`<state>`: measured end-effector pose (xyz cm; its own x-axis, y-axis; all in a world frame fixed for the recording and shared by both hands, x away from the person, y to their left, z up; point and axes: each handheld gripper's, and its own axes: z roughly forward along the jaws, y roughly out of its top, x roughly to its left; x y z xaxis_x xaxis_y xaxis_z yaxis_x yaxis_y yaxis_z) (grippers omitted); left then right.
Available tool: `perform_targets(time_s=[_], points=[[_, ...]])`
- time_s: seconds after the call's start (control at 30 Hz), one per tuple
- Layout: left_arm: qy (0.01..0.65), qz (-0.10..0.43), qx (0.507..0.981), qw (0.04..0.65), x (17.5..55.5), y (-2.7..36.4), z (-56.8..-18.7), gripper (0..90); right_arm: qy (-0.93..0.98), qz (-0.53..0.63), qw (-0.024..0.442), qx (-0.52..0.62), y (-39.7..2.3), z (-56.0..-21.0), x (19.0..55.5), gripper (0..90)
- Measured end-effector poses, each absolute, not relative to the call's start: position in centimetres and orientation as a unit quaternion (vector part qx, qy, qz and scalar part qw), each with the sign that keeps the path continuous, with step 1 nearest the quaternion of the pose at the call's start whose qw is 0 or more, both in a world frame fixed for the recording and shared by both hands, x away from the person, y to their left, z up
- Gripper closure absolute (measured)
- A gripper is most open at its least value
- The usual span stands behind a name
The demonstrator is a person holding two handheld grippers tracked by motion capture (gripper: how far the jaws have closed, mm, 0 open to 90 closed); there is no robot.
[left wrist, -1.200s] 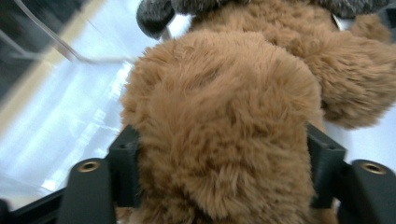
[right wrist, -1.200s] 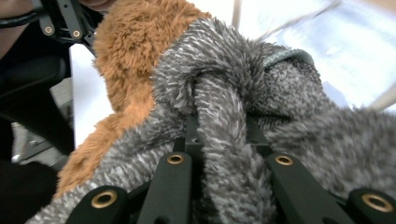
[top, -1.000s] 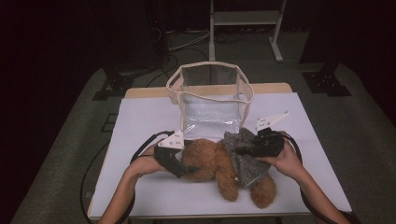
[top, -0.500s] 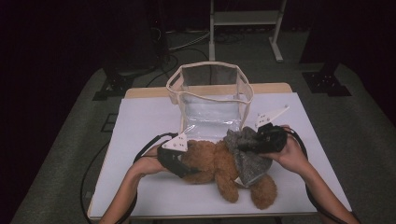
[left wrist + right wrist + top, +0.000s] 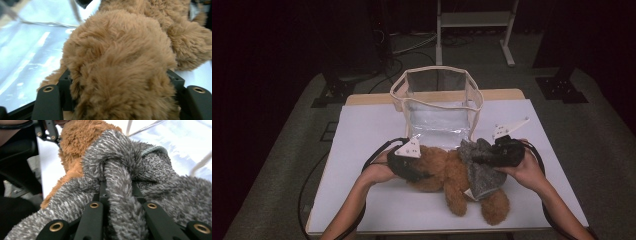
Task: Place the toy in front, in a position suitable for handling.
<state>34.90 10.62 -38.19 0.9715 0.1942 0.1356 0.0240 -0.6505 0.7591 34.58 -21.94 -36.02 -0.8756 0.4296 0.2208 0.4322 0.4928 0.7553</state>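
Room's pretty dark, only the white worktop (image 5: 362,150) is lit from above; close-up fur goes soft, silver lining glares a bit.

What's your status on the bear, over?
Left gripper jaws just closing around the bear. Right gripper shut on its grey garment. Bear lying before the open bag; nothing in the way.
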Motion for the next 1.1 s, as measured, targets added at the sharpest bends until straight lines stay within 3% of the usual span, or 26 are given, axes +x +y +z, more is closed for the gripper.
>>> perform_targets(time_s=[0.27, 0.4, 0.47, 0.57, 0.6, 0.67, 0.77, 0.97, 1.1], points=[[0.056, 0.165, 0.901, 0.397, 34.6, 12.5, -34.9, 34.1, -0.864, -0.45, -0.013, -0.227, -19.5, -33.3, 36.3, 77.1], [0.055, 0.131, 0.908, 0.393, 32.5, 14.4, -36.6, 31.8, -0.866, -0.449, 0.014, -0.22, -18.9, -34.9, 35.9, 76.9], [0.05, 0.119, 0.909, 0.396, 31.7, 15.1, -37.8, 21.7, -0.866, -0.452, 0.048, -0.208, -18.4, -37.0, 34.7, 77.1], [0.062, 0.1, 0.896, 0.429, 31.7, 15.9, -38.0, 14.2, -0.864, -0.456, 0.056, -0.203, -18.0, -37.3, 34.1, 77.1], [0.068, 0.093, 0.893, 0.436, 32.0, 15.7, -37.9, 4.7, -0.871, -0.447, 0.046, -0.198, -17.4, -36.9, 33.5, 77.1], [0.066, 0.083, 0.894, 0.436, 32.4, 14.9, -37.9, 3.0, -0.874, -0.444, 0.045, -0.194, -17.3, -36.8, 33.4, 77.1], [0.055, 0.073, 0.9, 0.425, 32.9, 13.7, -38.7, 5.3, -0.879, -0.438, 0.028, -0.189, -17.4, -36.1, 33.1, 76.8], [0.067, 0.102, 0.898, 0.422, 32.9, 13.7, -38.7, 35.0, -0.864, -0.45, 0.001, -0.225, -20.1, -34.5, 34.8, 76.4], [0.057, 0.123, 0.903, 0.408, 33.1, 12.3, -38.2, 36.5, -0.858, -0.456, 0.008, -0.235, -20.9, -34.6, 35.4, 76.4]])
